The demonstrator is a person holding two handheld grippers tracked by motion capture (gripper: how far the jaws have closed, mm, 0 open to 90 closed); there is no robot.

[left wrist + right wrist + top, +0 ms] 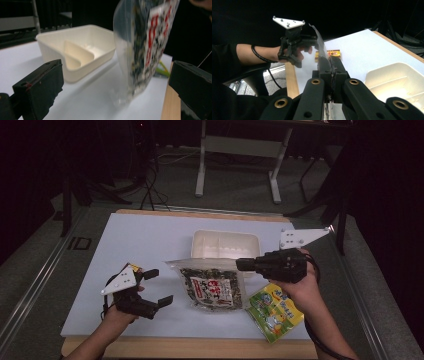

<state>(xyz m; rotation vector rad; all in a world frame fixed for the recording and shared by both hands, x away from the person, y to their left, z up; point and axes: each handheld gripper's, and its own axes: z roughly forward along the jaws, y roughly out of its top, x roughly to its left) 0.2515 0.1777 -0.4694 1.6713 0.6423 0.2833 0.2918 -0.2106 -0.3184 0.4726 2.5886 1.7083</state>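
A clear bag of dark seaweed snack with a red-and-white label point(212, 287) hangs over the white board in front of me, its lower end close to the surface. My right gripper point(241, 265) is shut on the bag's upper right edge; the right gripper view shows the jaws point(332, 71) pinched on the plastic. My left gripper point(159, 287) stands open a little to the left of the bag, apart from it. In the left gripper view the bag point(143, 45) hangs upright between and beyond the wide jaws. A white divided tray point(225, 234) sits behind the bag.
A yellow-green snack packet point(274, 312) lies near the front right, under my right wrist. A small yellow-and-red packet point(136, 268) lies by my left gripper. The white board point(150, 240) rests on a wooden table; a desk frame stands on the floor beyond.
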